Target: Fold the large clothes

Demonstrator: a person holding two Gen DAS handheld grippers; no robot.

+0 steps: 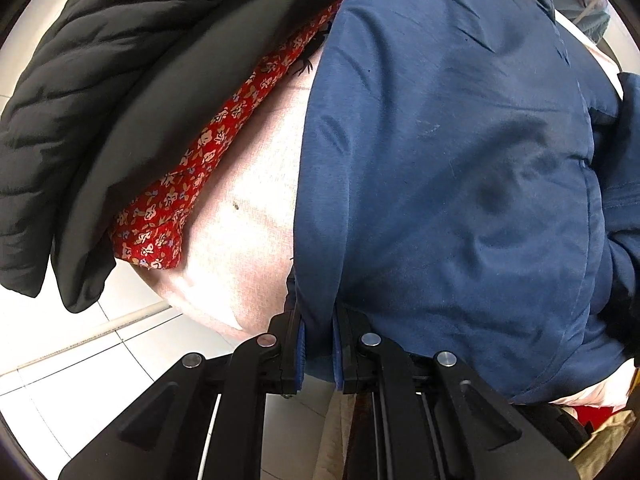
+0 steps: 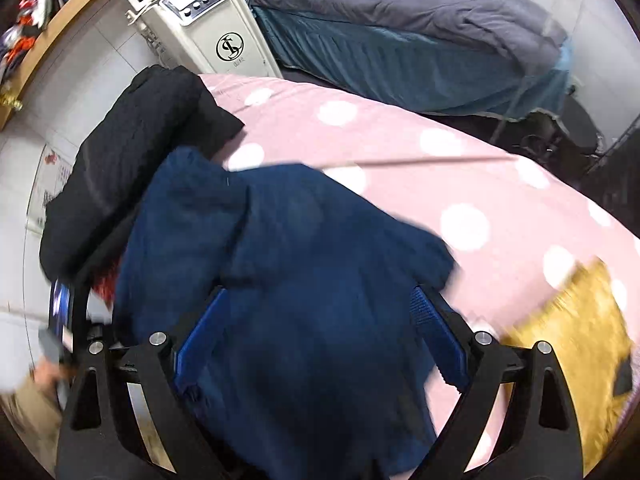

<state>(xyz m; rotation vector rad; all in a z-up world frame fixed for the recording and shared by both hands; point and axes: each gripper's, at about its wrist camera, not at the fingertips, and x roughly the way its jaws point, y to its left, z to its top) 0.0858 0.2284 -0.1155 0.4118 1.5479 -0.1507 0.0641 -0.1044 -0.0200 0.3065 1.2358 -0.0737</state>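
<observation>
With the left tongs point(image 1: 316, 356) pinching the hem of the blue top point(image 1: 440, 160) on the pink bed point(image 2: 400, 140), the spread right tongs point(image 2: 320, 340) should smooth the fold flat before regripping

Both wrist views face down, close over shared blue garment point(image 1: 440, 160) point(image 2: 280, 280)

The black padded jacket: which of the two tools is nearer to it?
Left, probably. The left tool, shut on the blue garment's edge, sits just beside the black padded jacket. The right tool stands open over the blue garment, farther from the jacket.
</observation>
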